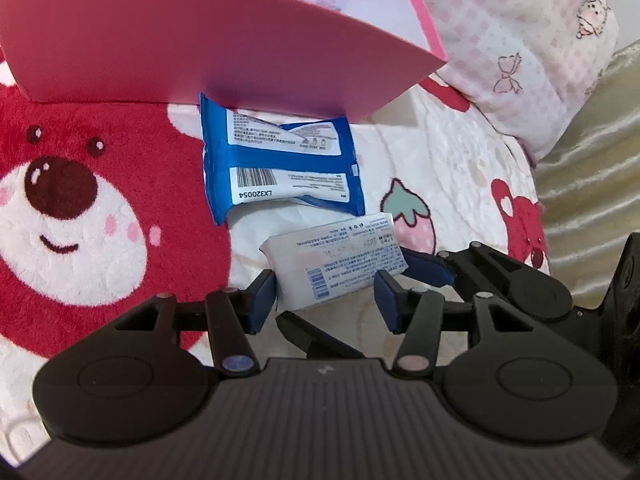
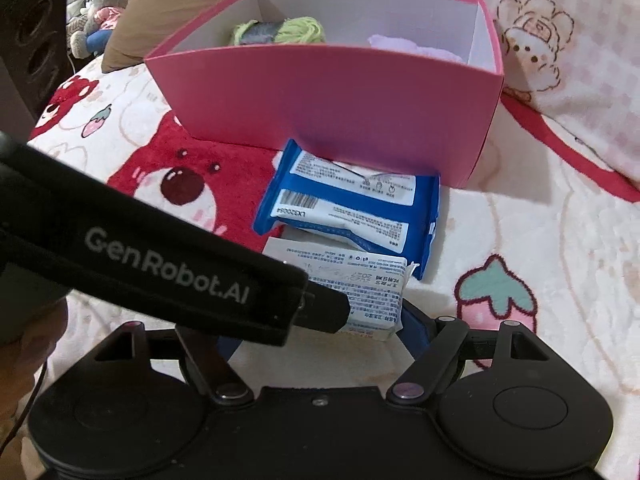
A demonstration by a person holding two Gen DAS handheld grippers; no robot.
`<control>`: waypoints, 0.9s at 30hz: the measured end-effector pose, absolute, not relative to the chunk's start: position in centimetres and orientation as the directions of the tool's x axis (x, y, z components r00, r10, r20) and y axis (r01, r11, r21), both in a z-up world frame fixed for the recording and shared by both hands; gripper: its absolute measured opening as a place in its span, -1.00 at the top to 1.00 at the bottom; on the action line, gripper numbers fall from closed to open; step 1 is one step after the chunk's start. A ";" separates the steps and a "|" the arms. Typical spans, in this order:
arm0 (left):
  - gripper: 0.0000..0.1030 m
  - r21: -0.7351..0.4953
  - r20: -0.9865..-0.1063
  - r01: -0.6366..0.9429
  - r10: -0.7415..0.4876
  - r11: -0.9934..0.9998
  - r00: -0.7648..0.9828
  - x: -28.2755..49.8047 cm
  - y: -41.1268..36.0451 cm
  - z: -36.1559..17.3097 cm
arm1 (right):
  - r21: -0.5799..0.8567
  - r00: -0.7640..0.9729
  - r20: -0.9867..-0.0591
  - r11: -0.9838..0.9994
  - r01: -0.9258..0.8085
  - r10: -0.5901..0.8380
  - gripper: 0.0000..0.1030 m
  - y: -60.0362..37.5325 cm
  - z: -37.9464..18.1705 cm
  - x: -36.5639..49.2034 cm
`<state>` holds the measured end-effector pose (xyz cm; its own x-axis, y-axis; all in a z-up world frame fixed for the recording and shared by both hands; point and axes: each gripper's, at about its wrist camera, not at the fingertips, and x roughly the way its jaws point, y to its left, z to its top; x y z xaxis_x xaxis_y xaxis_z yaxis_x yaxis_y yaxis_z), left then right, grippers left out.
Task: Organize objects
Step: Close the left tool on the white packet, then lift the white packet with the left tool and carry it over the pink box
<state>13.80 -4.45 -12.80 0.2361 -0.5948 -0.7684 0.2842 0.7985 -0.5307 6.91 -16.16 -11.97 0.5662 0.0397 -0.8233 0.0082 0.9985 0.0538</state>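
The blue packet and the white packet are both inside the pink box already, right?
Not quite. The blue packet and the white packet are not inside the pink box; they lie on the blanket in front of it. The right wrist view shows this, with only soft toys inside the box.

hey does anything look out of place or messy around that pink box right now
Yes. Two packets lie loose on the blanket outside the pink box: a blue wipes pack, label side down and skewed with one end against the box's front wall, and a white tissue pack overlapping its near edge. Soft items are already inside the box.
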 end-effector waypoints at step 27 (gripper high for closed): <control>0.07 -0.466 -0.703 0.314 -0.562 0.827 0.436 10.6 -0.9 -4.8 | 0.060 0.676 -0.731 0.995 -0.081 0.099 -0.65 -13.4 -6.3 4.5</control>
